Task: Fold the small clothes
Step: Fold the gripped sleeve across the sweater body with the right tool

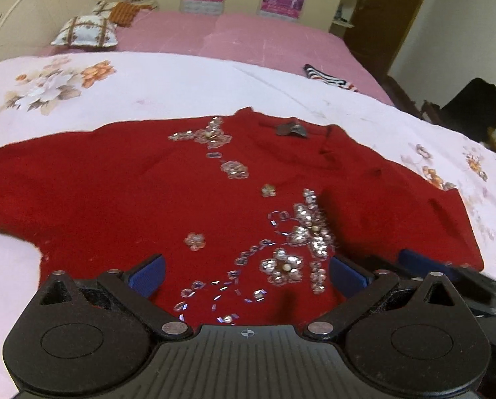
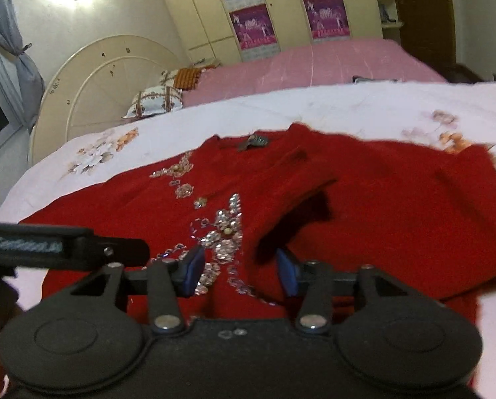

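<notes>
Now I am hovering both open grippers | red top [image 1: 121, 186] lying sideways | near hem between left gripper [image 1: 246, 274] fingers, right gripper [image 2: 239, 274] beside.

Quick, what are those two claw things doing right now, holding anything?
Left gripper: jaws wide open, empty, over the red top.
Right gripper: jaws open, nothing held, over the same top.

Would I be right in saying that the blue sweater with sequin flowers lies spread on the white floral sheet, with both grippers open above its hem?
Not quite: the sweater is red, not blue, as both wrist views show. The rest holds: sheet, left gripper and right gripper open.
</notes>
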`<state>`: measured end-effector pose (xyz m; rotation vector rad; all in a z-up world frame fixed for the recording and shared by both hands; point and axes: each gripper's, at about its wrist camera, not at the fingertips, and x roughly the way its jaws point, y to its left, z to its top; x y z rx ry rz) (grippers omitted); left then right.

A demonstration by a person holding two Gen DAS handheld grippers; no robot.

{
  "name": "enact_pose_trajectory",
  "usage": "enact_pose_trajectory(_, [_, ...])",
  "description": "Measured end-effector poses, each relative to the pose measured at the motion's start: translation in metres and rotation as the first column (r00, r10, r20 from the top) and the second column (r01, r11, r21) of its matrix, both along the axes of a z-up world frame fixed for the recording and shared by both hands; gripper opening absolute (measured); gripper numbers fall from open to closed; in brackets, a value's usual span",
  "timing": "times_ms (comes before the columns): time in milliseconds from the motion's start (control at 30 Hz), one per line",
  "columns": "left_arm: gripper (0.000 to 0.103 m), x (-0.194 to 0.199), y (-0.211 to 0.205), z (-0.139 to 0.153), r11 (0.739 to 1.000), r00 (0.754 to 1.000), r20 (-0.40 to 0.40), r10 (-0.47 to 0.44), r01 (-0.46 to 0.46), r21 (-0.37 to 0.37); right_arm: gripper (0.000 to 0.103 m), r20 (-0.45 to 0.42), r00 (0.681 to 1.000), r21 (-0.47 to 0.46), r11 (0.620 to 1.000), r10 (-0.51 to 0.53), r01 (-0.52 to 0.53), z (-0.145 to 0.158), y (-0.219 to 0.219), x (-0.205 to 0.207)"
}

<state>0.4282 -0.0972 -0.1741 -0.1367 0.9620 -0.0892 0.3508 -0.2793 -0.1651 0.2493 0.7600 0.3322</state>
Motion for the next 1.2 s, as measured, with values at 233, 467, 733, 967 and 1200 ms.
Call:
enact_pose_trajectory(233, [0.103,-0.008,-0.011,-0.002,0.978,0.999,0.044,-0.022,0.012,0.21,0.06,-0.112,0.989,0.196,0.974,-0.095,0.116,-0.017,-0.024,0.033])
enact_pose_trajectory(467, [0.103,-0.024,-0.018,-0.006,0.982,0.994,0.029,-0.106,0.1,0.162,0.063,-0.011,0.999,0.299,0.954,0.032,-0.028,0.011,-0.009,0.019])
enact_pose_trajectory(733, [0.103,-0.014,-0.027,-0.024,0.995,0.995,0.001,-0.098,0.098,-0.016,0.068,-0.008,0.984,0.11,0.978,-0.18,0.18,0.0,-0.07,-0.023])
enact_pose_trajectory(967, [0.05,-0.011,-0.005,-0.032,0.963,0.999,0.023,0.031,-0.024,-0.27,0.07,-0.052,0.966,0.089,0.962,-0.254,0.258,-0.029,-0.089,-0.04])
enact_pose_trajectory(1200, [0.041,-0.009,-0.003,-0.031,0.927,0.995,-0.013,0.098,-0.096,-0.362,0.07,-0.05,0.958,0.057,0.957,-0.283,0.285,-0.027,-0.107,-0.053])
